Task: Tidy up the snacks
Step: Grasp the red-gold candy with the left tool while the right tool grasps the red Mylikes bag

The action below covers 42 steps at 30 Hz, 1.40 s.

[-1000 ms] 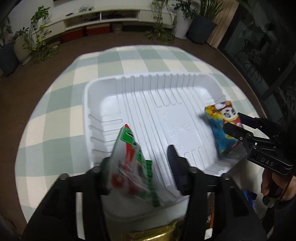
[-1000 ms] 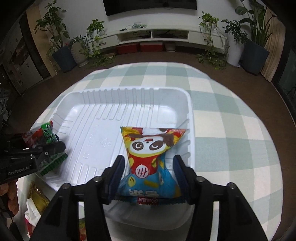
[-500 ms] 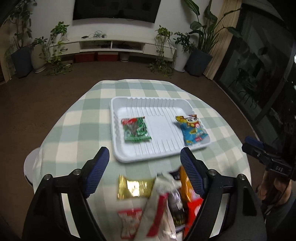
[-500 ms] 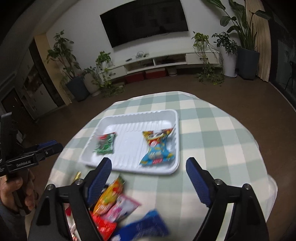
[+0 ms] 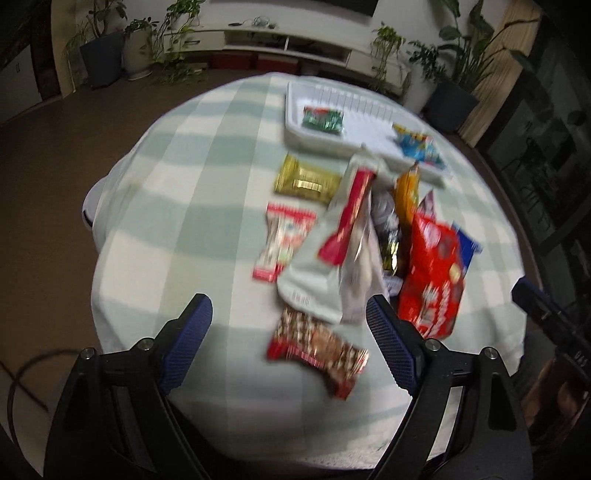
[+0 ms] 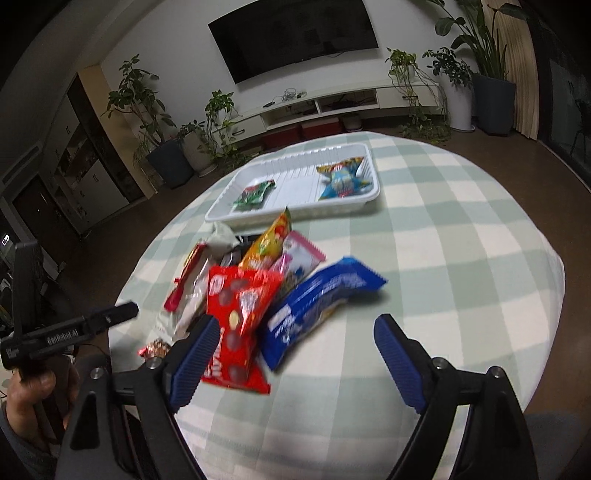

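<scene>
**Two packs in tray, rest piled on table**

Living room w/ a dark TV (image 6: 295,35) on the white wall, a low white shelf (image 6: 332,105) under it and many potted plants (image 6: 162,147) around. At centre is a round table (image 6: 461,240) w/ green-and-white check cloth.

On the far part of the table stands a white tray (image 6: 295,173). Inside it, well apart: a green pack (image 6: 255,194) at its left end and a blue-yellow pack (image 6: 343,177) at its right end.

Just in front of the tray is the pile of snacks, some overlapping. From the left wrist view: gold pack (image 5: 306,181), white-red small pack (image 5: 282,240), long white pack w/ red stripe (image 5: 343,236), brown-red bar (image 5: 317,349) nearest the camera. From the right wrist view: big red bag (image 6: 240,321), blue pack (image 6: 317,299) leaning on it, orange pack (image 6: 267,243), pink pack (image 6: 303,254).

Left claw (image 5: 288,339) is opening, nothing between the pads; it hangs above the brown-red bar, not touching. Right claw (image 6: 295,354) is released, spread wide and empty, above the near edge of the pile; the left pad (image 6: 195,354) overlaps the red bag in the picture, contact I cannot tell.

A hand (image 6: 33,391) holds the left claw's handle at the left edge of the right wrist view.
</scene>
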Motion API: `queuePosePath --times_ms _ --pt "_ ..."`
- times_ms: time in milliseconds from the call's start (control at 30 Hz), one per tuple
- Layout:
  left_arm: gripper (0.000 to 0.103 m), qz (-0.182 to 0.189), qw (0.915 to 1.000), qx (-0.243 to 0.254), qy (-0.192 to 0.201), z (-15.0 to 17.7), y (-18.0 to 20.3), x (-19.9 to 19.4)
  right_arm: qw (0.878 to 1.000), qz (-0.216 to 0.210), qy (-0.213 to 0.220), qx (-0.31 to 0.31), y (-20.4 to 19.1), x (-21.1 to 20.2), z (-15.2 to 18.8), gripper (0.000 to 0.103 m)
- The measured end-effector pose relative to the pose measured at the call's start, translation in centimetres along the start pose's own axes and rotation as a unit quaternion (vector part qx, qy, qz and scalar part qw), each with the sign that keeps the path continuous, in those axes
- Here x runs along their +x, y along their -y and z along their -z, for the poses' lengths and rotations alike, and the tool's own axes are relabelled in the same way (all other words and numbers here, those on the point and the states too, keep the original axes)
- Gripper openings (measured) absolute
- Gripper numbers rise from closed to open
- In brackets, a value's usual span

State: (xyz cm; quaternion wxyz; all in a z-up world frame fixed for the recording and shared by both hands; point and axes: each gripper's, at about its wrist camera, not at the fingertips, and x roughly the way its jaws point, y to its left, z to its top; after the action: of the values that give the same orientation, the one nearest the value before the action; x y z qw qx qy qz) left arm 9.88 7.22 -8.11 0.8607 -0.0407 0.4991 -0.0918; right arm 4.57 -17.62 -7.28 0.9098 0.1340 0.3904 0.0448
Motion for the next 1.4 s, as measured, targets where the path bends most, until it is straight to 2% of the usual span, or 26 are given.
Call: queuePosePath --times_ms 167,300,400,667,867,1033,1067,1133,1267,1400 --pt "0.085 -0.028 0.9996 0.003 -0.008 2.1 1.9 1.0 1.000 -0.006 -0.012 0.008 -0.6 0.4 1.0 0.087" --pt "0.085 -0.045 0.9989 0.014 -0.004 1.9 3.5 2.2 1.000 -0.007 -0.012 -0.002 -1.4 0.4 1.5 0.087" --pt "0.080 -0.036 0.9991 0.004 -0.024 2.4 3.3 3.2 1.000 -0.009 -0.014 -0.003 -1.6 0.4 1.8 0.087" --pt "0.050 -0.026 0.9994 0.007 -0.024 3.3 2.0 2.6 1.000 0.001 -0.012 -0.016 -2.0 0.4 2.0 0.087" --pt "0.050 -0.028 0.9992 0.009 -0.025 2.5 0.8 2.4 1.000 0.009 -0.011 -0.025 -2.3 0.4 2.1 0.087" --pt "0.048 -0.036 0.9982 0.037 -0.029 2.1 1.2 3.4 0.999 0.008 -0.019 -0.032 -2.7 0.9 2.5 0.087" --pt "0.039 -0.036 0.9981 0.042 -0.026 2.2 1.2 3.3 0.999 0.008 -0.019 -0.033 -2.8 0.9 2.5 0.087" --pt "0.027 -0.028 0.9984 0.042 -0.026 2.1 0.9 3.2 0.999 0.009 -0.019 -0.036 -3.0 0.9 2.6 0.087" --pt "0.022 -0.015 0.9986 0.044 -0.027 2.2 0.5 3.1 0.999 0.011 -0.021 -0.041 -3.4 1.1 2.7 0.087" --pt "0.020 -0.001 0.9986 0.047 -0.026 2.3 0.4 2.9 0.999 0.012 -0.025 -0.047 -3.8 1.4 2.7 0.081"
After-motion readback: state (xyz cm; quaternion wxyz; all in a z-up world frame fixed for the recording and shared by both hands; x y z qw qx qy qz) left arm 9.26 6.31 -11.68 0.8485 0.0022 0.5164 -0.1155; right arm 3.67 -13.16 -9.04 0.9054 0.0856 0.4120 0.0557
